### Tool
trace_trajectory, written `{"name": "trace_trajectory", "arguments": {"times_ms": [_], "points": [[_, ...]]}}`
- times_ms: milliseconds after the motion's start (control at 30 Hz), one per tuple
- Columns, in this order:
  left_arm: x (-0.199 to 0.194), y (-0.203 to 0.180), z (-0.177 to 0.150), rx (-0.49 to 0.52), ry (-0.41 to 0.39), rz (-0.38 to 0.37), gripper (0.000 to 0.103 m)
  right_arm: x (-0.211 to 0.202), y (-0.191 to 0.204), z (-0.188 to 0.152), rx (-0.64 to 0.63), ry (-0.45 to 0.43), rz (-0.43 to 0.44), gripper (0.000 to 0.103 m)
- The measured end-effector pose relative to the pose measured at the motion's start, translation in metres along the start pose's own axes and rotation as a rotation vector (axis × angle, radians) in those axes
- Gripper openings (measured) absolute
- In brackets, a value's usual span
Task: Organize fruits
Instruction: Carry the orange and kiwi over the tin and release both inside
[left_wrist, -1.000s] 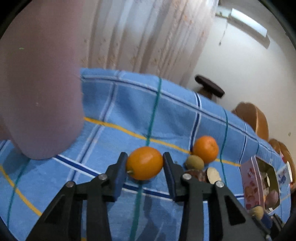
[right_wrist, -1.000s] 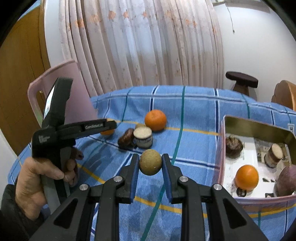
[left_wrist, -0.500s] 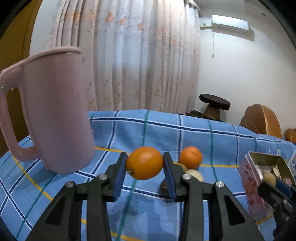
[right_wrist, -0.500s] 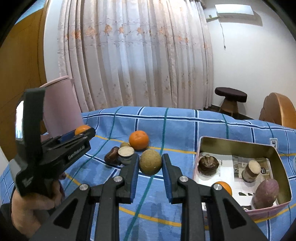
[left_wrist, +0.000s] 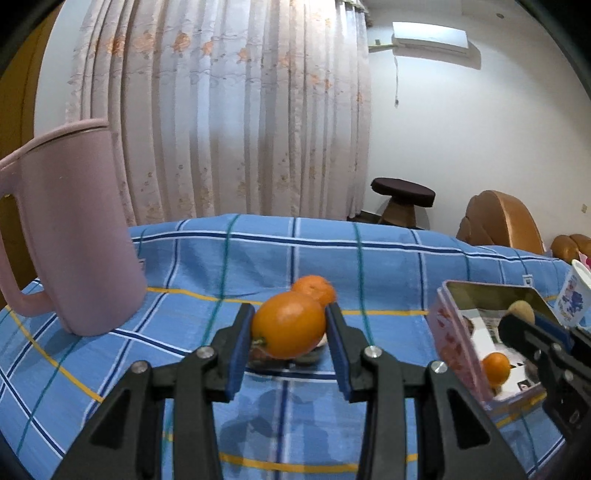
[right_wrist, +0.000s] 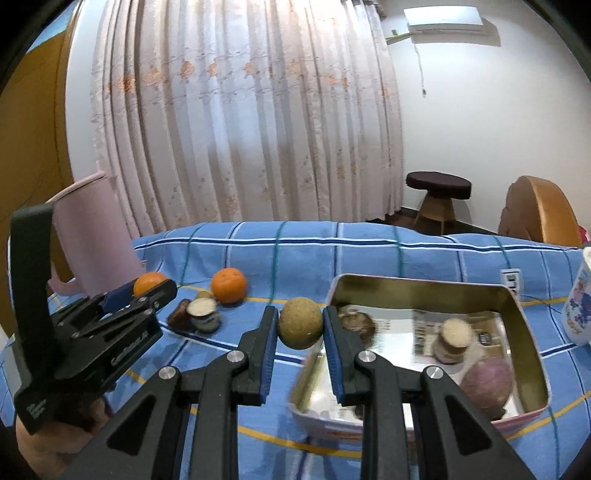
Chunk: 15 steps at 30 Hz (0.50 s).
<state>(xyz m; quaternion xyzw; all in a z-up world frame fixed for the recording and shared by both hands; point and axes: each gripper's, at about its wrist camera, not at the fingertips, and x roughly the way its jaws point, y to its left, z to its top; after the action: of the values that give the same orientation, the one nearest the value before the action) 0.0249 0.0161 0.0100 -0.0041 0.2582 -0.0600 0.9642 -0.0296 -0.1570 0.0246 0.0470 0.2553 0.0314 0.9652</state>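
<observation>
Carrying both fruits toward the tin (right_wrist: 424, 291): left tongs (left_wrist: 290, 328) clamp an orange (left_wrist: 288, 329) above the table (left_wrist: 369, 258), right tongs (right_wrist: 300, 325) grip a brown round fruit (right_wrist: 300, 323) at the tin's near-left corner. Lower w/ care, release over bare floor, not onto fruit inside.

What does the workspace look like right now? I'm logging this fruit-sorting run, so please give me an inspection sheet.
Surface: blue plaid tablecloth.
Job's things: tin box holding fruit; a tangerine and some cut pieces loose on the cloth.
Clutter: pink pitcher, printed cup.
Grippers: left gripper shut on orange fruit; right gripper shut on tan round fruit.
Cables: nothing seen.
Surroundings: curtain, stool.
</observation>
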Motion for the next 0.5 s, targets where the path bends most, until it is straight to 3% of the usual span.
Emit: {"name": "trace_trajectory", "arguments": {"times_ms": [500], "points": [[-0.006,-0.073,0.011,0.049,-0.024,-0.067,0.041,-0.017,-0.069,0.005,0.025,-0.024,-0.103,0.027]]}}
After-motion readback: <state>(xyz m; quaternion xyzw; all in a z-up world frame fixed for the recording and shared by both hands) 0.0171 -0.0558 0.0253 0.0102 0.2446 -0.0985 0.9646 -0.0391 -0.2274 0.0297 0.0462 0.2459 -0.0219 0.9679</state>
